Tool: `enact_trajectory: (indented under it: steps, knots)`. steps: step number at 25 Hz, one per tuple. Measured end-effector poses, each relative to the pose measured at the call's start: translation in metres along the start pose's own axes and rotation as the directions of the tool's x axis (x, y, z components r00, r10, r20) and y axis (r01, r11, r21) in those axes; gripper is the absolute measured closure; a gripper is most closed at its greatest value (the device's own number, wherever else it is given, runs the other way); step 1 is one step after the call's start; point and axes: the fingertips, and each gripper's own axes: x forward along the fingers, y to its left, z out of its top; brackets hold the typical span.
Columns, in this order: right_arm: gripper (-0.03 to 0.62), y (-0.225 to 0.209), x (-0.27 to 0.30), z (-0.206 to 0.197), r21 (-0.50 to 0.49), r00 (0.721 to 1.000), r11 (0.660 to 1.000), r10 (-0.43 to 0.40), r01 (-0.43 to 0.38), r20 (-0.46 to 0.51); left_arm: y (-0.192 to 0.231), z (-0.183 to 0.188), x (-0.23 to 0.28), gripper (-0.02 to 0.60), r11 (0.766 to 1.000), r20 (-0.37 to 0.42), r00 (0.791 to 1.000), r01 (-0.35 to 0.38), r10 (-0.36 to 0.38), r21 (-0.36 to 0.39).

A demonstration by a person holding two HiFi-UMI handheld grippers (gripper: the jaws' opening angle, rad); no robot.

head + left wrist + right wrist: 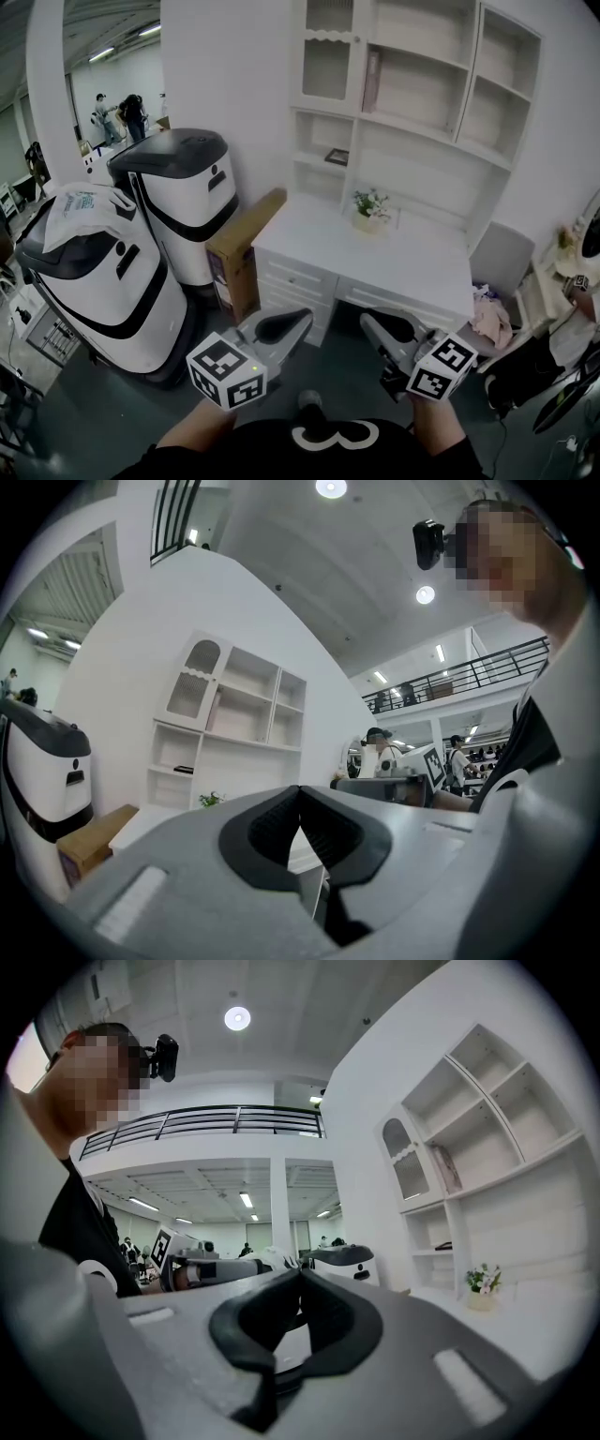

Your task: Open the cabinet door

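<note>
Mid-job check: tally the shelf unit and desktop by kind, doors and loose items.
Door: 1
Book: 1
Plant: 1
Dark flat item: 1
Total: 4

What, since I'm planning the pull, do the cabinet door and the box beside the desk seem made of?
Cabinet door: likely painted wood or board, matte white frame; its pane looks translucent, maybe glass.
Box: cardboard, dull brown faces.
</note>
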Motion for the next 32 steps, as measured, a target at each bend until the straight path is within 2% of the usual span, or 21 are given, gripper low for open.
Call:
enact_trajectory:
  steps: [4, 9, 23, 27, 32]
  knots:
    - [0.591, -0.024, 0.019, 0.0, 0.008, 1.0, 1.0, 0.017, -0.017, 0.01, 0.023, -0.001, 0.015, 0.575, 1.0, -0.007, 1.0, -0.021, 0.021, 0.012]
    - [0.591, -0.079, 0.049, 0.002, 0.026, 0.999, 0.999, 0.017, -0.018, 0.028, 0.069, -0.006, 0.053, 0.575, 0.999, -0.022, 0.999, -0.035, 0.036, 0.005]
    - [0.591, -0.317, 0.169, 0.019, 0.011, 1.0, 1.0, -0.009, 0.009, -0.012, 0.253, -0.009, 0.251, 0.575, 1.0, -0.066, 0.998, -0.012, 0.011, -0.014]
    - [0.591, -0.357, 0.193, 0.038, -0.041, 1.0, 0.999, 0.008, -0.008, -0.011, 0.277, 0.005, 0.291, 0.575, 0.999, -0.052, 0.999, 0.017, -0.015, 0.042]
    - [0.591, -0.378, 0.21, 0.059, -0.118, 0.999, 0.992, 0.04, -0.041, -0.018, 0.298, 0.03, 0.317, 0.575, 0.992, -0.021, 1.0, 0.02, -0.017, 0.124]
